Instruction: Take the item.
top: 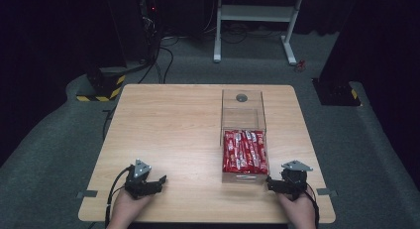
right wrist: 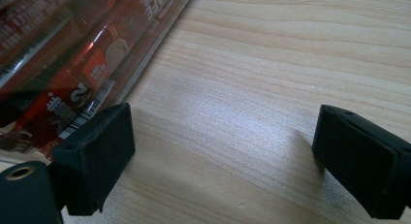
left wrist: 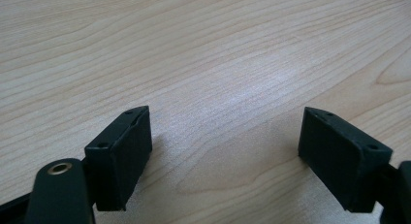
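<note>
the table (top: 168,135) is pale wood with a wavy brown grain. a clear box (top: 242,135) right of centre holds red packets (top: 244,150) printed with white lettering and a black-and-white barcode. both the left gripper (top: 157,182) and right gripper (top: 271,183) are black with grey top plates. yellow-and-black hazard stripes (top: 101,94) mark the upper left, on a dark grey floor (top: 44,154).

you're in a dark lab or studio: black curtains (top: 44,35), grey carpet (top: 54,140), hazard-striped stand base (top: 101,87), cables (top: 163,55), white desk frame (top: 255,16).
</note>
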Demonstrator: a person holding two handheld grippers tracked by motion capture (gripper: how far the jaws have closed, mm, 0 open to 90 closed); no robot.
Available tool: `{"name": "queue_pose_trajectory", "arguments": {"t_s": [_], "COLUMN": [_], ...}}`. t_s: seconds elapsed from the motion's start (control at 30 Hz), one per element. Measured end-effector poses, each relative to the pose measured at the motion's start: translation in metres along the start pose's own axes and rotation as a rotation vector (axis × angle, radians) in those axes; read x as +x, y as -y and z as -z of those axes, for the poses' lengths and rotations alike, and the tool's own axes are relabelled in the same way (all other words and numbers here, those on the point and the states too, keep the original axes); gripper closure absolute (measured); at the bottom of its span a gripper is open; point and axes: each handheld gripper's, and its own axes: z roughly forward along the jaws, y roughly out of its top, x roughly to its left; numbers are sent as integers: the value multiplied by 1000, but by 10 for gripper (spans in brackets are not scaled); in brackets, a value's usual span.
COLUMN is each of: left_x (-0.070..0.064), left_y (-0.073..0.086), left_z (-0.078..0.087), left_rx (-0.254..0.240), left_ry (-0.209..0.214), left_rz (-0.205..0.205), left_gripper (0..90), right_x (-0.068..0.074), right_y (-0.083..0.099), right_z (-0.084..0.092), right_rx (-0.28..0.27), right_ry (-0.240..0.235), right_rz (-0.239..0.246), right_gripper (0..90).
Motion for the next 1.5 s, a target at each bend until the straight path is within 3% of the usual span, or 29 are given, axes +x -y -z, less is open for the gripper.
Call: {"name": "queue_pose_trajectory", "arguments": {"t_s": [0.63,0.87,0.93,1.1,1.5], "left_x": [0,1,0,-3,-9], "left_y": [0,-2,-3,-6,-9], "left_z": [0,2,3,9,12], "left_rx": [0,25,13,-22,-38], "left_ry": [-3,7,21,21,45], "left_rz": [1,-8,8,4,-7], "left_gripper": [195,202,207,222,235], "right_x": [0,0,0,0,0], "right_y": [0,0,0,0,0], "right_z": [0,0,0,0,0], "right_rx": [0,-1,-1,0,3], "right_ry": [0,0,0,-1,-2], "right_rz": [0,0,1,0,-1], "right_gripper": [79,79,79,79,79]}}
